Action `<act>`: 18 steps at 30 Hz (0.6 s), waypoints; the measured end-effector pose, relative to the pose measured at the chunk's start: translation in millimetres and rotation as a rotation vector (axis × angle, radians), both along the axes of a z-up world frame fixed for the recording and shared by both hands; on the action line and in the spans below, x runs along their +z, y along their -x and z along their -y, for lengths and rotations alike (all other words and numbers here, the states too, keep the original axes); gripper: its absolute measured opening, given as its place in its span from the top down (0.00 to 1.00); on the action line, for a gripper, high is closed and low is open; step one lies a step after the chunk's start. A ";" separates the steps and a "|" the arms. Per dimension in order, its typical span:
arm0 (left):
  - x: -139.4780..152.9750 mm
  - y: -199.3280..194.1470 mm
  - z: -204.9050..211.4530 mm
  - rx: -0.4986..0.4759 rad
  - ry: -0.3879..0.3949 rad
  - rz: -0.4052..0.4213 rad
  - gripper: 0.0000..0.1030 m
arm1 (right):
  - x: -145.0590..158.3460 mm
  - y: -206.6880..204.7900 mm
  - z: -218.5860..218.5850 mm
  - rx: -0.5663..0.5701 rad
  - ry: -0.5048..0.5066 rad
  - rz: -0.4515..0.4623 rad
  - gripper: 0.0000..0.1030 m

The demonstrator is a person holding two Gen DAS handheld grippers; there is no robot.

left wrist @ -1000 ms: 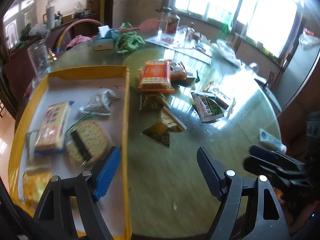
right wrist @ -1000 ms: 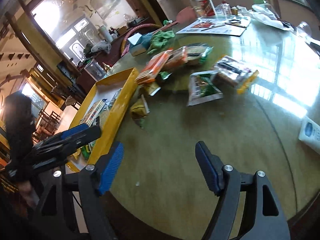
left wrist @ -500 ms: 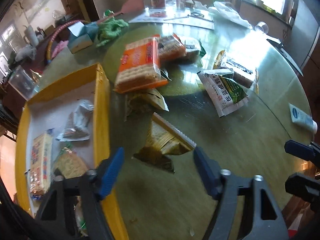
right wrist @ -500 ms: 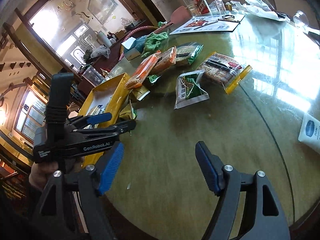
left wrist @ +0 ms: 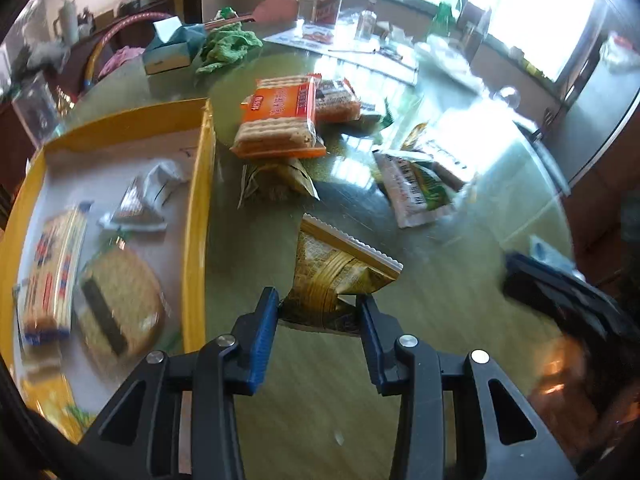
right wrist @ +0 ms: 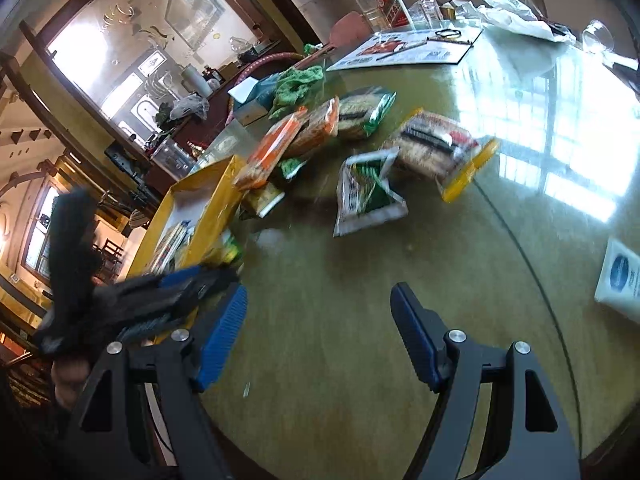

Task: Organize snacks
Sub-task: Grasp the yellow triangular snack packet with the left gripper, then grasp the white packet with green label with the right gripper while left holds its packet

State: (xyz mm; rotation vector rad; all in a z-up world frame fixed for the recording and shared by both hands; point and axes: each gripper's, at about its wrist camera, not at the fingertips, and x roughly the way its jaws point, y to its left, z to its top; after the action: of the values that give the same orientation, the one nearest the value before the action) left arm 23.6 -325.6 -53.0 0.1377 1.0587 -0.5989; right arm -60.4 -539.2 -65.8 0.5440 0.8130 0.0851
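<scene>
A: What have I got in the left gripper (left wrist: 316,312)?

B: Its blue pads pinch the near end of the crinkled gold triangular snack packet (left wrist: 334,276), on the glossy green round table (left wrist: 440,304) just beside the yellow-rimmed cardboard tray (left wrist: 196,216), likely its destination.

A: Orientation?

B: Long axis runs away from me; the serrated sealed edge lies far, slanting right.

A: Right gripper (right wrist: 318,336)?

B: Spread wide, empty, hovering.

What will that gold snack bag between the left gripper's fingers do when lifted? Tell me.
The gold snack bag looks crumpled and puffy, so it will probably feel light and give under the left gripper. Its glossy film may slip. The stiff sealed edge likely holds shape.
</scene>
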 end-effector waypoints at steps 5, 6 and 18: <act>19.4 18.7 -30.2 0.047 0.111 -0.011 0.62 | 0.1 -36.6 7.2 -0.019 0.047 -0.035 0.27; 23.1 21.3 -37.0 0.058 0.128 -0.011 0.62 | -0.9 -46.7 8.9 -0.025 0.060 -0.048 0.27; 43.7 33.3 -100.1 0.153 0.230 0.015 0.62 | -21.6 -107.3 3.1 -0.085 0.257 -0.189 0.62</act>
State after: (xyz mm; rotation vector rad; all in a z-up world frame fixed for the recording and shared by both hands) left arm -9.7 -225.5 -9.4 -0.1385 0.9686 -0.5755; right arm 46.9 -542.3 -87.4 0.3459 0.9670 -0.1491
